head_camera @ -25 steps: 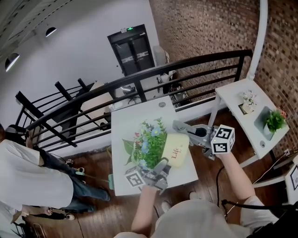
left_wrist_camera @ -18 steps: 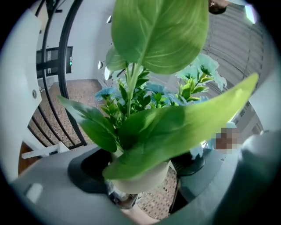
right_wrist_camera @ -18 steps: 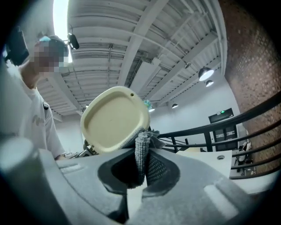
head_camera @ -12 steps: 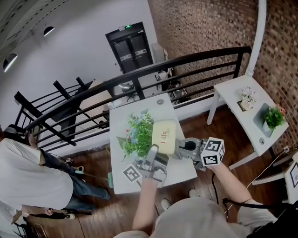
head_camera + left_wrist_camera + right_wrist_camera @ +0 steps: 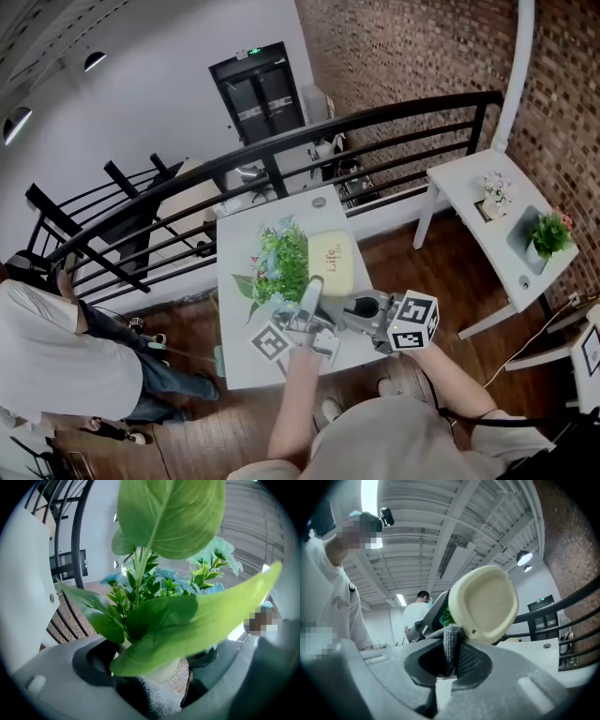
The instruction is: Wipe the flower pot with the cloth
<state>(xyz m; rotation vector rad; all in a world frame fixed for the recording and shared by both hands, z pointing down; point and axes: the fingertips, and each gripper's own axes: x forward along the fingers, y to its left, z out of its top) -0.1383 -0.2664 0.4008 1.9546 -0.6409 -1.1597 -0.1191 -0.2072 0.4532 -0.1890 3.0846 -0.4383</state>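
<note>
Beside a brick wall (image 5: pixel 422 47), above the white counter (image 5: pixel 234 234), the left gripper (image 5: pixel 310 296) clamps the flower pot (image 5: pixel 330 263), tipped sideways; the right gripper (image 5: pixel 354 307) pinches the cloth (image 5: pixel 452 641) at the pot's base; wiping looks under way, with the sides probably left to do.

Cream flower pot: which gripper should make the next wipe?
Right. The right gripper pinches the grey knitted cloth at the base of the cream flower pot; the left gripper holds it.
</note>
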